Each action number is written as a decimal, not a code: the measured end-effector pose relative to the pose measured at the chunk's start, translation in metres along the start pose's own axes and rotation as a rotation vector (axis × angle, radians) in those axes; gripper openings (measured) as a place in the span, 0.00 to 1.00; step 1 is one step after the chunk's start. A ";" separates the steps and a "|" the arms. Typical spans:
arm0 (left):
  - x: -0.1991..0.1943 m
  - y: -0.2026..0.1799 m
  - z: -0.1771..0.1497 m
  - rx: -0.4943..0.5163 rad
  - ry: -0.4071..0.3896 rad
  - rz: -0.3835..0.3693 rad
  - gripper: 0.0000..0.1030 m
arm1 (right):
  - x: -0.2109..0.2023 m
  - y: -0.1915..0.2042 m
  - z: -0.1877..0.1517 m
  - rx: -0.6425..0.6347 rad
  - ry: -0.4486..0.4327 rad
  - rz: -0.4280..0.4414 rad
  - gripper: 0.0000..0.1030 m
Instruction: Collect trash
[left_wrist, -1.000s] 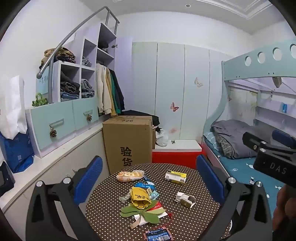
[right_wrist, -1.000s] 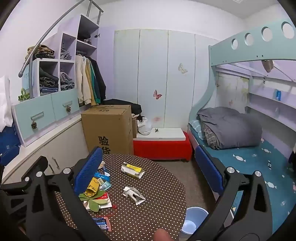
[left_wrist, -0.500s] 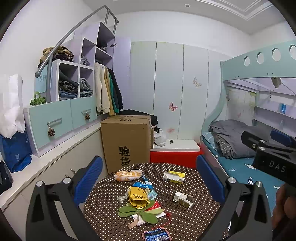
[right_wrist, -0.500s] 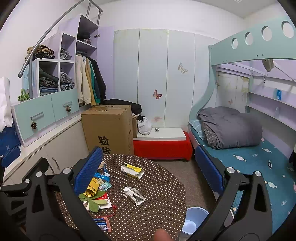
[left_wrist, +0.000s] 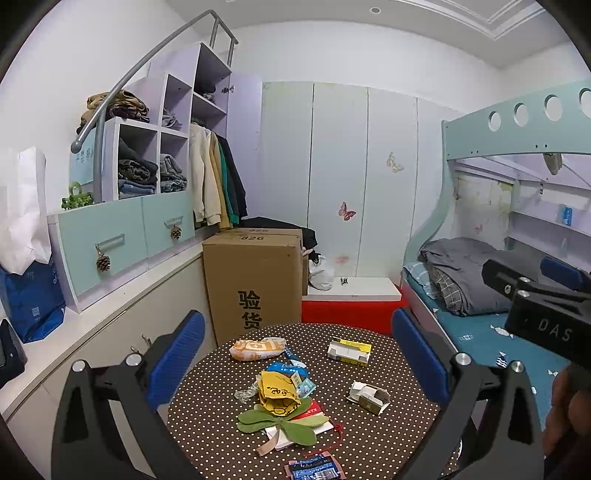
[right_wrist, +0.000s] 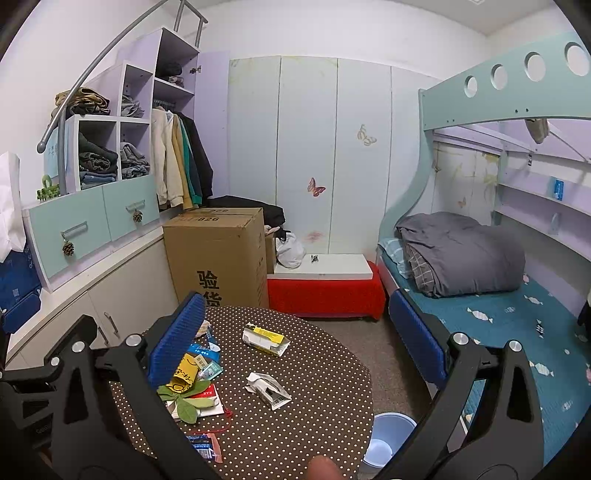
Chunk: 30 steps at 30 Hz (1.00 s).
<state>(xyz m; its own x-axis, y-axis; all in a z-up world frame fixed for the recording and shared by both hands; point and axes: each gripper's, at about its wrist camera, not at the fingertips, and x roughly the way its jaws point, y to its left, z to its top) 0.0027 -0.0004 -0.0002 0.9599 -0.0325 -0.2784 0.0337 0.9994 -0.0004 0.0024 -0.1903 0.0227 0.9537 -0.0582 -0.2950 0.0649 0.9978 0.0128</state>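
- Left gripper (left_wrist: 297, 363): jaws spread wide, nothing between them, held above the near edge of the round polka-dot table (left_wrist: 399, 439).
- Right gripper (right_wrist: 301, 341): jaws spread wide, nothing held, over the table's right side.
- Trash, scattered on the tabletop: orange snack bag (left_wrist: 257, 348) at the far side; yellow-and-white carton (left_wrist: 349, 352) to its right; crumpled white carton (left_wrist: 368, 396) nearer, apart from the rest.
- Central pile: yellow wrapper (left_wrist: 277, 392) on blue packets, green leaf-shaped cutout (left_wrist: 282, 424) over a red-and-white packet.
- Blue foil wrapper (left_wrist: 314, 469) at the near edge.
- Blue bin (right_wrist: 388, 437): on the floor, just beside the table's right edge.
- Cardboard box (left_wrist: 255, 280): behind the table.
- Bunk bed (right_wrist: 480, 314): on the right, grey bedding folded on it.
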 end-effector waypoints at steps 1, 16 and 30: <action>0.000 0.000 0.000 0.000 0.000 0.000 0.96 | 0.000 0.000 0.000 0.000 0.000 0.001 0.95; 0.027 0.008 -0.028 0.027 0.099 0.006 0.96 | 0.031 0.000 -0.015 -0.013 0.075 0.013 0.95; 0.089 0.011 -0.143 0.161 0.399 -0.113 0.96 | 0.103 -0.030 -0.088 -0.004 0.354 -0.013 0.95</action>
<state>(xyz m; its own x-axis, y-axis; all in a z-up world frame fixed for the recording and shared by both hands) 0.0492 0.0091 -0.1623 0.7662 -0.1034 -0.6342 0.2054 0.9746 0.0892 0.0731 -0.2239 -0.0919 0.7921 -0.0575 -0.6076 0.0750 0.9972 0.0033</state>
